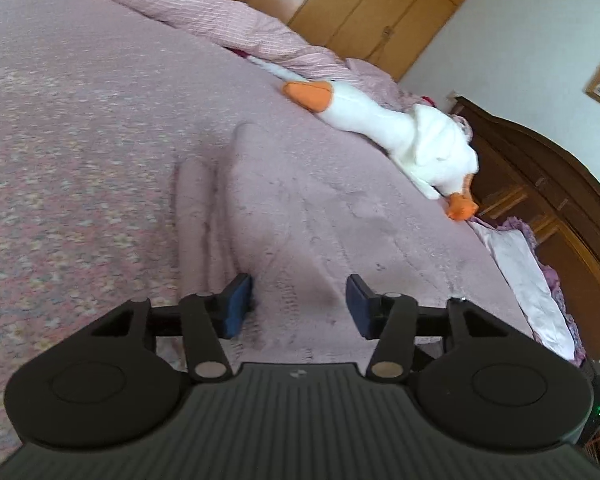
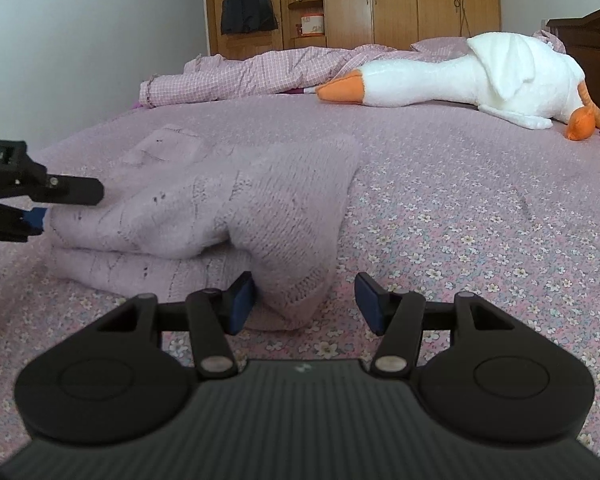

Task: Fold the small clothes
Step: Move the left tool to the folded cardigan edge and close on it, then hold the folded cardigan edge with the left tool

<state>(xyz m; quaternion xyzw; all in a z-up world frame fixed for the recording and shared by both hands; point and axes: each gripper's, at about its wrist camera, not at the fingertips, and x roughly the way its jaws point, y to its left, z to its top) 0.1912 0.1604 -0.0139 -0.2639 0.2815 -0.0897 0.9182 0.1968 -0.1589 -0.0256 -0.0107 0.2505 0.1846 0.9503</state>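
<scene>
2 grippers, left gripper (image 1: 300, 306) and right gripper (image 2: 304, 304), both spread, flank 1 knit sweater (image 2: 228, 216) near 1 plush goose (image 2: 460, 76).

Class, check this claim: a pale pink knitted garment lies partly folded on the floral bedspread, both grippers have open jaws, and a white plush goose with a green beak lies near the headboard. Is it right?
One detail is wrong: the white plush goose has an orange beak, not green, as the right wrist view shows. The pale pink knitted garment does lie partly folded on the floral bedspread, and the left gripper and right gripper both have open jaws.
</scene>
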